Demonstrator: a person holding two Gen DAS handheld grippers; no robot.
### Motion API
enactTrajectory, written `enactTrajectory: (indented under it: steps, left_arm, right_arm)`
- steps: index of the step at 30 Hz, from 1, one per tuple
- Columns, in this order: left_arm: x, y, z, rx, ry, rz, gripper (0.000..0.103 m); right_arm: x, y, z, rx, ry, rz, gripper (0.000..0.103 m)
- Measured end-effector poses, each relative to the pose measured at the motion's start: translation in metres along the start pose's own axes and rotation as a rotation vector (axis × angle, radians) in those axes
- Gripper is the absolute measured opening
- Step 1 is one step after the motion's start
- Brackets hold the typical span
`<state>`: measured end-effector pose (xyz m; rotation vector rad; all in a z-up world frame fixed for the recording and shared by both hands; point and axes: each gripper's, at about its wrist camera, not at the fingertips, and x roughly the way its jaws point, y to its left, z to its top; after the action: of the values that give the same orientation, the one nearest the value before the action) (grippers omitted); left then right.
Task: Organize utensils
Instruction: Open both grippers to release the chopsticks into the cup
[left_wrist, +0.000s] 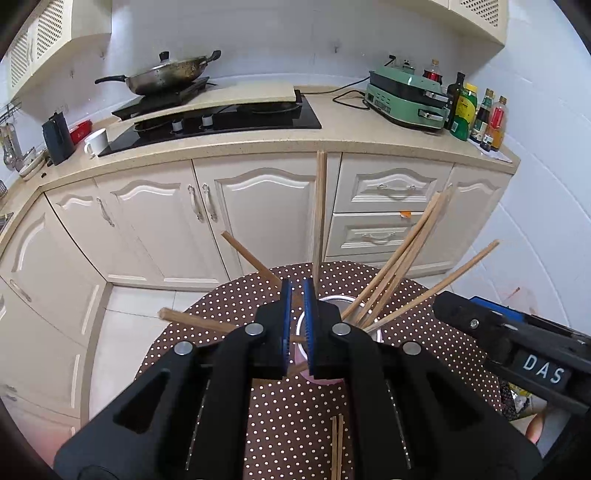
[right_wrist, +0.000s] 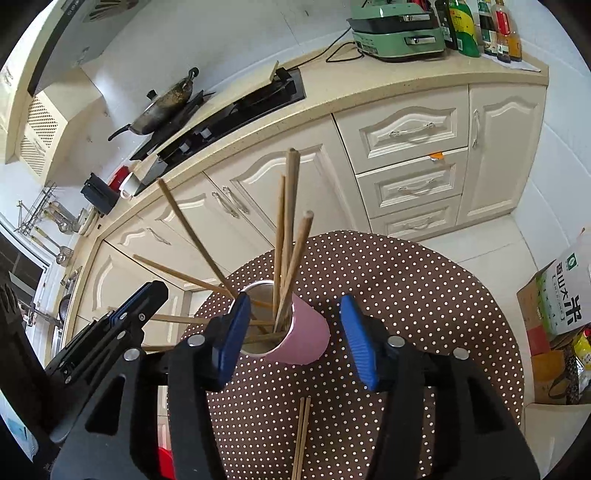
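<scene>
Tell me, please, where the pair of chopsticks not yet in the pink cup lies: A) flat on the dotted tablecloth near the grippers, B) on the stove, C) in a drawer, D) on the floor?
A: the loose chopsticks lie flat on the dotted tablecloth, short of the pink cup.

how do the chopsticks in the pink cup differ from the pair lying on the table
The chopsticks in the cup stand on end and fan outward in different directions; the pair on the table lies flat, side by side. The cup's bunch is many sticks, held by the pink cup; the table pair is two, loose on the dotted tablecloth. Both look like plain wood.
</scene>
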<state>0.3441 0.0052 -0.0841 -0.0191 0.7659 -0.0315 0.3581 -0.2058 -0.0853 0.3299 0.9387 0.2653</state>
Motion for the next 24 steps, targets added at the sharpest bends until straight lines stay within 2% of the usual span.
enactTrajectory:
  steps: [8, 10, 11, 14, 18, 21, 23, 24]
  left_arm:
    - [-0.031, -0.004, -0.003, 0.012, -0.029, 0.012, 0.008]
    - [-0.039, -0.004, -0.006, 0.015, -0.033, 0.014, 0.008]
    - [-0.044, -0.004, -0.007, 0.017, -0.035, 0.015, 0.008]
    - [-0.056, -0.004, -0.012, 0.023, -0.039, 0.020, 0.008]
    - [-0.072, -0.002, -0.022, 0.021, -0.039, 0.019, 0.008]
    - [-0.082, -0.002, -0.030, 0.028, -0.042, 0.026, 0.008]
    - [-0.088, -0.002, -0.036, 0.035, -0.039, 0.028, 0.013]
    - [-0.091, -0.001, -0.040, 0.035, -0.040, 0.027, 0.034]
  right_arm:
    - [-0.034, 0.003, -0.006, -0.023, -0.049, -0.003, 0.058]
    - [-0.044, 0.004, -0.009, -0.029, -0.062, -0.002, 0.068]
    - [-0.050, 0.005, -0.010, -0.035, -0.071, -0.004, 0.070]
    - [-0.066, 0.007, -0.017, -0.052, -0.099, -0.014, 0.071]
    - [-0.084, 0.010, -0.028, -0.068, -0.117, -0.015, 0.082]
    - [-0.095, 0.011, -0.038, -0.082, -0.125, -0.013, 0.083]
    - [-0.099, 0.012, -0.043, -0.087, -0.123, -0.005, 0.084]
    - [-0.100, 0.013, -0.046, -0.090, -0.119, -0.005, 0.084]
